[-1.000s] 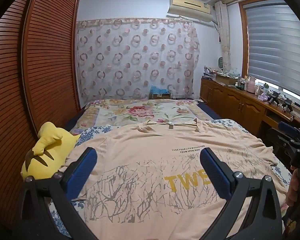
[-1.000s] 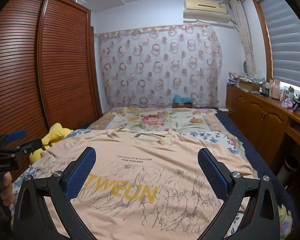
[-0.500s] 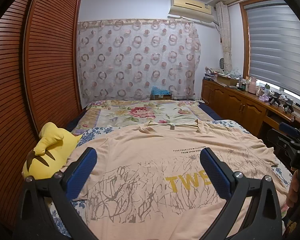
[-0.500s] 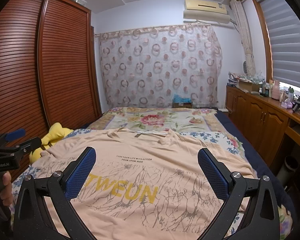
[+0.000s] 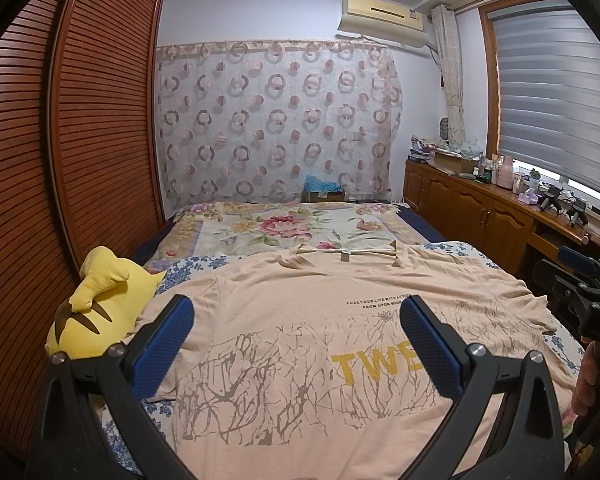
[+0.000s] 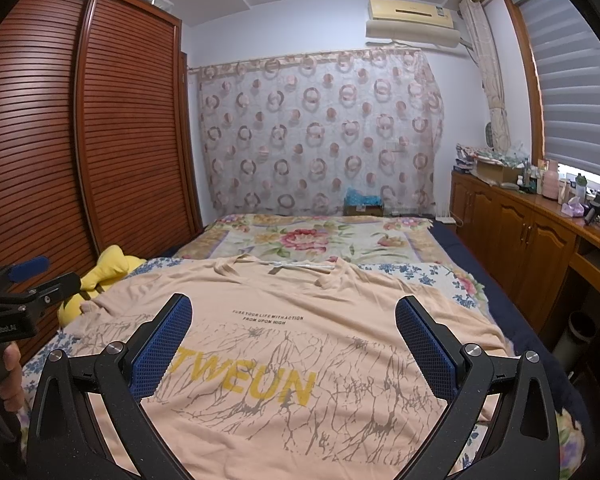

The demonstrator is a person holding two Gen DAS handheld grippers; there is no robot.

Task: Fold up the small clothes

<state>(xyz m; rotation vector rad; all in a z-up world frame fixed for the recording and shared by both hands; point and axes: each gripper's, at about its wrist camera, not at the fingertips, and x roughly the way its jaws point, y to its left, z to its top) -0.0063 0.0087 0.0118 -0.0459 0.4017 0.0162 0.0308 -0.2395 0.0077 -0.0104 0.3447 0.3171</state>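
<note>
- louvered wooden wardrobe [image 5: 60, 152] on left
- circle-print curtain [image 5: 276, 128] on far wall
- air conditioner [image 6: 412, 20] above
- window blinds [image 5: 556, 96], wooden cabinets [image 6: 524, 236] on right
- floral bed [image 6: 320, 240]

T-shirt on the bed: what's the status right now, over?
Left gripper open, right gripper open, both empty above the bed. Peach T-shirt spread flat, print up, unfolded. Yellow plush toy touching its left sleeve edge.

tee [image 6: 300, 344] reads "TWEUN", "FUSE YOUR LIFE WITH ACTION"

The left gripper [image 5: 296, 344] has tilted slightly upward.
</note>
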